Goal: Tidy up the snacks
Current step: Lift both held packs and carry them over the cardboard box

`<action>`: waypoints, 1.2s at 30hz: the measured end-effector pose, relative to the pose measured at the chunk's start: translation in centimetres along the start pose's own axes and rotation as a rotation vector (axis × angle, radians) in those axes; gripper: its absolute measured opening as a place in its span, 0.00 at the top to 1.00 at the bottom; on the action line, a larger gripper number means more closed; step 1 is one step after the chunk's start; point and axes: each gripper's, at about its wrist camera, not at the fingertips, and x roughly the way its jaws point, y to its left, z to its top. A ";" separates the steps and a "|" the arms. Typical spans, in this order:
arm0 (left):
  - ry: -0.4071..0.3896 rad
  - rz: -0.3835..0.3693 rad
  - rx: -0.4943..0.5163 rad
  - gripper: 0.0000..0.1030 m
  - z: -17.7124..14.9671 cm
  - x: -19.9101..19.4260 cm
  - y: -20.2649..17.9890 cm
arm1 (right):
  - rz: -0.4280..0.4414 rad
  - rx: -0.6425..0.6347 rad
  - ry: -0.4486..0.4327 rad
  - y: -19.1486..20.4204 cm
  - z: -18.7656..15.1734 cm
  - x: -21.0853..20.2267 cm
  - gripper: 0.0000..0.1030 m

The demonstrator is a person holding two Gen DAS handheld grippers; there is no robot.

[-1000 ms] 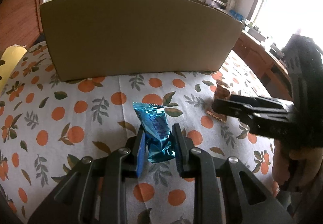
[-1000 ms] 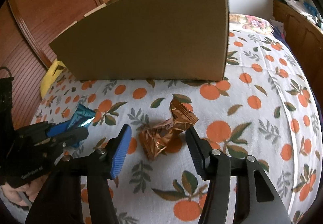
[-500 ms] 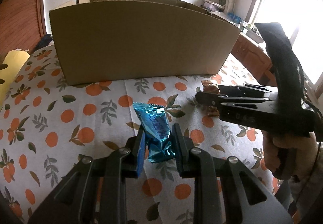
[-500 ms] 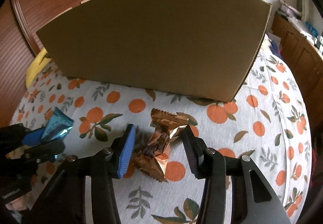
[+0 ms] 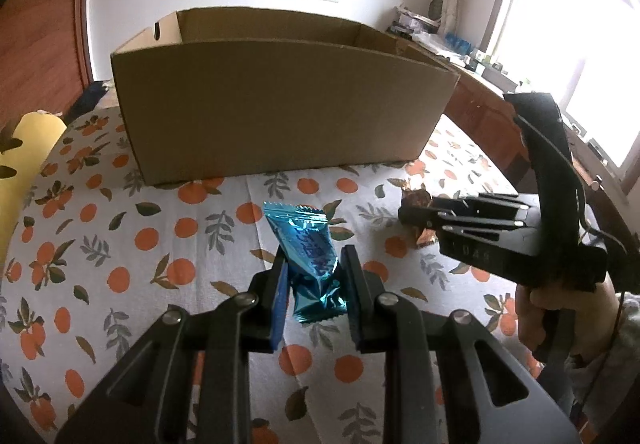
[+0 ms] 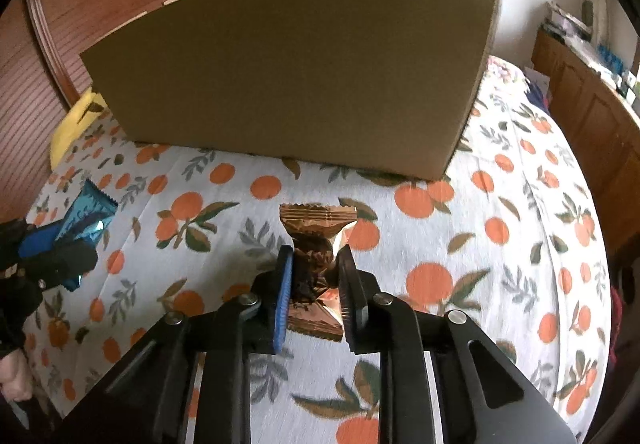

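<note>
A blue foil snack packet (image 5: pixel 304 232) stands clamped in my left gripper (image 5: pixel 314 256), which is shut on its lower half and holds it a little above the cloth. To the right, my right gripper (image 6: pixel 314 256) has its jaws closing on a copper-brown snack packet (image 6: pixel 316 220), and the pads press its crumpled middle. From the left wrist view the right gripper (image 5: pixel 404 212) reaches in with the brown packet (image 5: pixel 416 198) at its tip. An open cardboard box (image 5: pixel 280 104) stands just behind both packets; its near wall (image 6: pixel 300 64) fills the right wrist view. The blue packet (image 6: pixel 86 208) shows at far left there.
A white cloth printed with oranges (image 5: pixel 120 244) covers the table. A yellow object (image 5: pixel 24 148) lies at the left edge beside the box. Wooden cabinets (image 6: pixel 592 96) with clutter on top run along the right. A person's hand (image 5: pixel 560 308) grips the right tool.
My right gripper's jaws closed from wide apart onto the brown packet. The left gripper rose with the blue packet, so the box's open top now shows.
</note>
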 end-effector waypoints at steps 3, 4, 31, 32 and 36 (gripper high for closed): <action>-0.010 0.000 0.006 0.78 0.1 -0.6 -0.3 | 0.014 0.008 -0.015 -0.2 -0.7 -1.2 0.81; -0.013 0.001 0.008 0.78 0.2 -0.8 -0.4 | 0.016 0.010 -0.020 -0.2 -0.9 -1.5 0.81; -0.170 -0.005 0.090 0.78 6.7 -7.4 -2.3 | 0.039 -0.074 -0.248 1.3 1.4 -14.3 0.81; -0.175 -0.005 0.092 0.78 7.2 -7.3 -2.1 | 0.040 -0.076 -0.252 1.3 1.7 -14.3 0.81; -0.195 -0.003 0.097 0.78 9.2 -7.2 -1.5 | 0.045 -0.084 -0.270 1.0 3.4 -14.5 0.81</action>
